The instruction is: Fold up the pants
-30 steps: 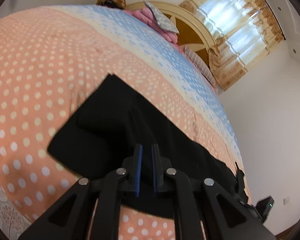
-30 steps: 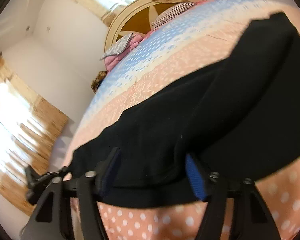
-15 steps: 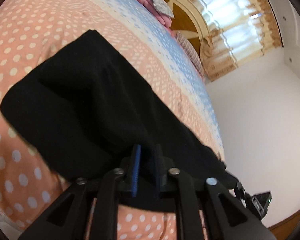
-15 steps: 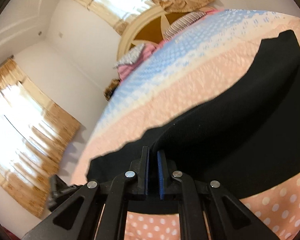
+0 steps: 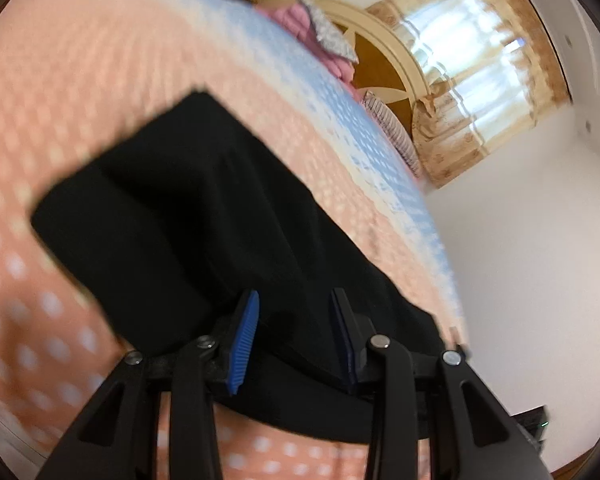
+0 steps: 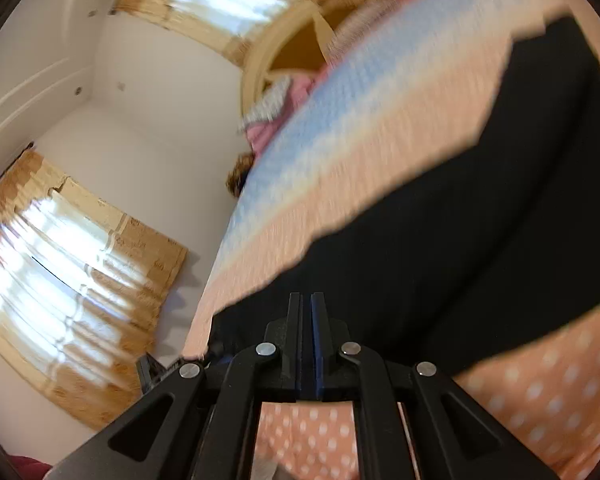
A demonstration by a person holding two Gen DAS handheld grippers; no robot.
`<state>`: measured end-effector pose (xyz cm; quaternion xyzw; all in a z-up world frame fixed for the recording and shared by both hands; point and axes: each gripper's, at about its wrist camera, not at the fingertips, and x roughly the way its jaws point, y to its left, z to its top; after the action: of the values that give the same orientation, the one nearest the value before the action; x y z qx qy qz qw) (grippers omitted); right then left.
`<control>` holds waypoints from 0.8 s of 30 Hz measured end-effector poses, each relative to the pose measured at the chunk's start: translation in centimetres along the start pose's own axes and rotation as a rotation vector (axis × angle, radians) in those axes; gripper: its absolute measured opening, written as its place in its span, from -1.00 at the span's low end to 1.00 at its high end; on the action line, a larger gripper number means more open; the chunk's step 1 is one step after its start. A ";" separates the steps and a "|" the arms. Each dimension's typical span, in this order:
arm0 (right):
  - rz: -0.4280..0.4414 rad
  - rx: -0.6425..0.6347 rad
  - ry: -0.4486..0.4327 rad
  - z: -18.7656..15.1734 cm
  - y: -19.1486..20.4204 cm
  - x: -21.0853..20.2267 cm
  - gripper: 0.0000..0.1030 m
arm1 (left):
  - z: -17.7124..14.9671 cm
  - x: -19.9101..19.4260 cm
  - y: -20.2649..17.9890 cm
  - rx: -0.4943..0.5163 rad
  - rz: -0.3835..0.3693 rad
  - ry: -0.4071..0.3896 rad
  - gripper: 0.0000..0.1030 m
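Observation:
Black pants (image 5: 188, 216) lie folded lengthwise on an orange polka-dot bedspread (image 5: 60, 80). In the left wrist view my left gripper (image 5: 296, 320) is open, its blue pads apart over the near edge of the pants. In the right wrist view the pants (image 6: 480, 240) stretch away to the right. My right gripper (image 6: 305, 312) is shut on the near edge of the pants, its pads nearly touching with the cloth between them.
The bedspread has a blue dotted band (image 5: 340, 112) farther back. Pink bedding and pillows (image 5: 320, 40) lie by the cream headboard (image 5: 384, 40). Curtained windows (image 6: 60, 248) and white walls surround the bed. A dark device (image 5: 534, 424) sits low at the right.
My left gripper has opened and let go of the pants. My right gripper closed on the pants half a second ago and stays shut. Both views shifted and blurred.

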<state>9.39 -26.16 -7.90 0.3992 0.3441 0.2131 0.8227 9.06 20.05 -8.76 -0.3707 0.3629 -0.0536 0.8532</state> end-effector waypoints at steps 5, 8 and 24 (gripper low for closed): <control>0.047 0.161 0.029 -1.1 -3.1 0.5 -0.90 | 0.5 0.1 1.0 0.002 0.045 -0.009 -0.26; 0.057 0.214 0.000 -1.1 -4.5 -0.4 -0.87 | 0.5 0.0 1.9 -0.008 0.042 -0.010 -0.26; -0.012 0.146 0.097 -2.6 -2.9 5.3 0.06 | 0.5 -0.7 2.3 -0.017 0.027 -0.016 -0.26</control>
<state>11.25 -23.23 -13.49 0.4455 0.4004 0.2014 0.7750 8.43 22.29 -9.69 -0.3736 0.3614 -0.0360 0.8535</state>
